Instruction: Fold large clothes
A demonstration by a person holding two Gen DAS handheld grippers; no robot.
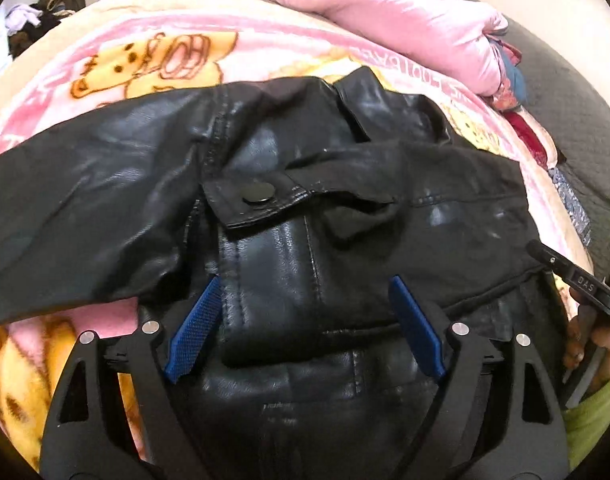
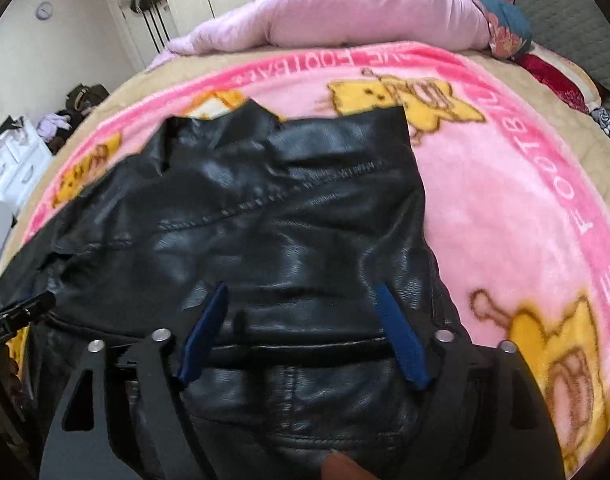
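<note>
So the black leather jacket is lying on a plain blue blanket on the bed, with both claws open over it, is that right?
Not quite. The blanket is pink with yellow cartoon figures, not plain blue, as the right wrist view shows. The black leather jacket does lie on it, with the left claw and the right claw open.

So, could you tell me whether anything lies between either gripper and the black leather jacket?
Nothing visible does. The left gripper and the right gripper are both open directly over the black leather jacket, which lies on the pink cartoon blanket.

Glossy, seemingly leather jacket (image 1: 305, 208); fleecy blanket (image 2: 505, 216).
</note>
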